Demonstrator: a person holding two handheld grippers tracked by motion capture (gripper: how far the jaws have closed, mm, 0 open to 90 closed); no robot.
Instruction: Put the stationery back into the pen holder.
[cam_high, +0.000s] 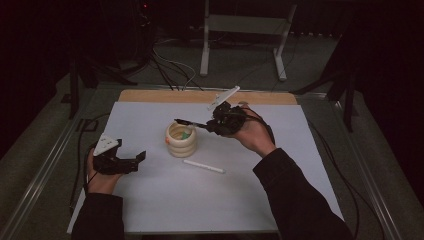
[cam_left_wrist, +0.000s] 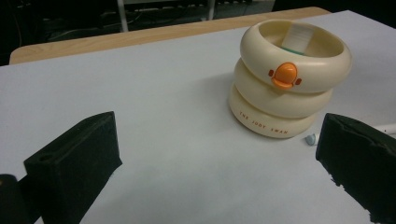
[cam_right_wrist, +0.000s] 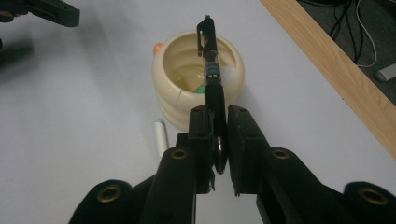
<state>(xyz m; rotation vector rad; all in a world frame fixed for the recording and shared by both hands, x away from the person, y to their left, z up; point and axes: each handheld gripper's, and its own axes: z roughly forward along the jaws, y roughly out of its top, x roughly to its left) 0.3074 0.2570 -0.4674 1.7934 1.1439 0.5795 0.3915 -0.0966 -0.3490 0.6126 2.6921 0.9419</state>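
Observation:
A cream ringed cup (cam_high: 181, 140) with an orange knob (cam_left_wrist: 285, 75) stands mid-table; something green and white lies inside it. My right gripper (cam_right_wrist: 217, 121) is shut on a black pen (cam_right_wrist: 211, 70), whose far end hangs over the cup's (cam_right_wrist: 196, 88) mouth. In the high view the right gripper (cam_high: 216, 123) is just right of the cup, with the pen (cam_high: 190, 122) pointing left over its rim. My left gripper (cam_high: 140, 157) rests at the left of the table, open, with nothing between its jaws. The cup (cam_left_wrist: 289, 79) stands ahead of it, to the right.
A white marker (cam_high: 204, 166) lies on the white sheet (cam_high: 210, 200) just in front of the cup; it shows as a white stick (cam_right_wrist: 160, 137) left of my right jaws. The wooden table edge (cam_high: 200, 96) runs along the back, with cables and a stand on the floor beyond.

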